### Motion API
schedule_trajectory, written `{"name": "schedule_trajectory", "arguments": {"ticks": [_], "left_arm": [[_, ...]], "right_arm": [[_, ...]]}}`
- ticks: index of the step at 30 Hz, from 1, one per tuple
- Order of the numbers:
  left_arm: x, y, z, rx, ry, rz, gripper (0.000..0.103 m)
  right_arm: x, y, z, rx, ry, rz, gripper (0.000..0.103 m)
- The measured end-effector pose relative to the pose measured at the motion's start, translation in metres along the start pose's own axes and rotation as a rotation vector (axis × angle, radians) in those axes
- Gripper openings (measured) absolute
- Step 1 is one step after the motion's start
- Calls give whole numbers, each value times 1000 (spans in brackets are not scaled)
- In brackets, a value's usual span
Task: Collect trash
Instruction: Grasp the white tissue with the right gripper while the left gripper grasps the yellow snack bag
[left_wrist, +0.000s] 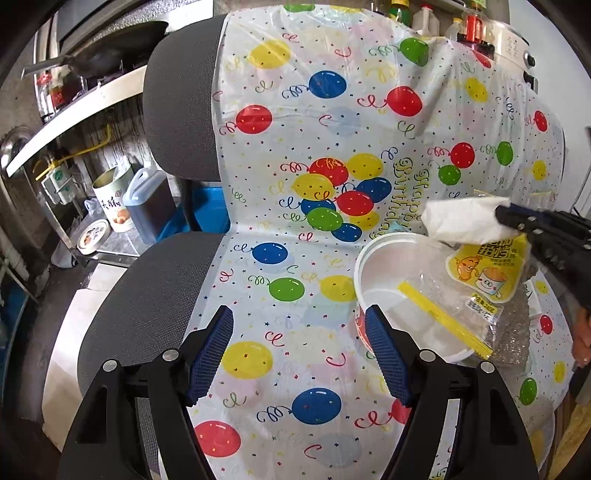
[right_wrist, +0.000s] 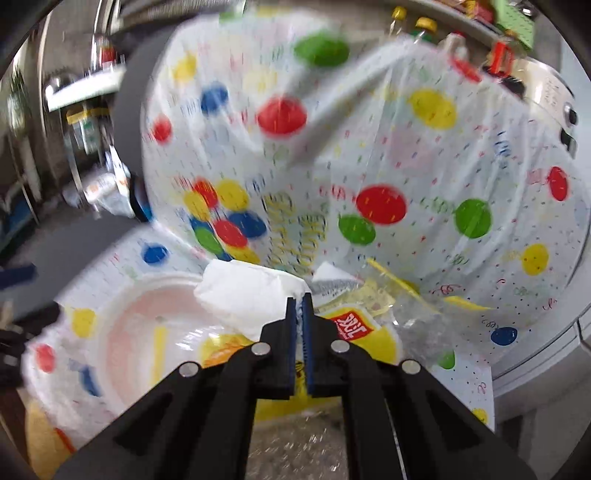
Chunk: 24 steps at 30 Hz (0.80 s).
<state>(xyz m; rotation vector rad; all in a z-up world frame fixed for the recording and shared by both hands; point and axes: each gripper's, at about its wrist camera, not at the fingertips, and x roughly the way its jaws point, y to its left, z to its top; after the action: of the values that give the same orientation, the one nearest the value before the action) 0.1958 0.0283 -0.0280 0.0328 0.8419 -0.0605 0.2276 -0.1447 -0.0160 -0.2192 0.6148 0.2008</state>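
A white paper bowl (left_wrist: 360, 266) (right_wrist: 122, 306) sits on the balloon-print plastic sheet (left_wrist: 295, 129) that covers a chair. A clear zip bag with a yellow strip (left_wrist: 436, 314) (right_wrist: 417, 325) and a yellow snack wrapper (left_wrist: 484, 269) (right_wrist: 354, 325) lie in and over the bowl. My right gripper (left_wrist: 504, 216) (right_wrist: 299, 299) is shut on a crumpled white tissue (left_wrist: 465, 219) (right_wrist: 243, 295), which hangs above the bowl's far rim. My left gripper (left_wrist: 298, 314) stands open over the seat with nothing between its fingers. Its right finger (left_wrist: 384, 343) is just in front of the bowl's left side.
The black mesh chair (left_wrist: 177, 110) shows at the sheet's left edge. Left of it are a shelf with a wok (left_wrist: 110, 48), a tin can (left_wrist: 114, 199) and a brown jug (left_wrist: 147, 199). Bottles (left_wrist: 472, 26) and a white appliance (left_wrist: 517, 48) stand behind. A hand (left_wrist: 583, 339) is at the right edge.
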Motion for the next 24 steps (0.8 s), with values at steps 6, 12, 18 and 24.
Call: {"name": "schedule_trajectory", "arguments": {"ticks": [6, 12, 18, 24], "left_arm": [[-17, -22, -10, 46, -22, -34, 74], [-25, -68, -25, 149, -49, -119, 74], [-32, -121, -25, 255, -112, -186, 74], [-10, -165, -18, 341, -94, -149, 62]], "right_arm": [[-87, -25, -21, 104, -145, -9, 4], [-139, -51, -70, 177, -189, -124, 4], [-156, -82, -117, 273, -169, -178, 4], [-158, -108, -146, 354, -159, -181, 4]]}}
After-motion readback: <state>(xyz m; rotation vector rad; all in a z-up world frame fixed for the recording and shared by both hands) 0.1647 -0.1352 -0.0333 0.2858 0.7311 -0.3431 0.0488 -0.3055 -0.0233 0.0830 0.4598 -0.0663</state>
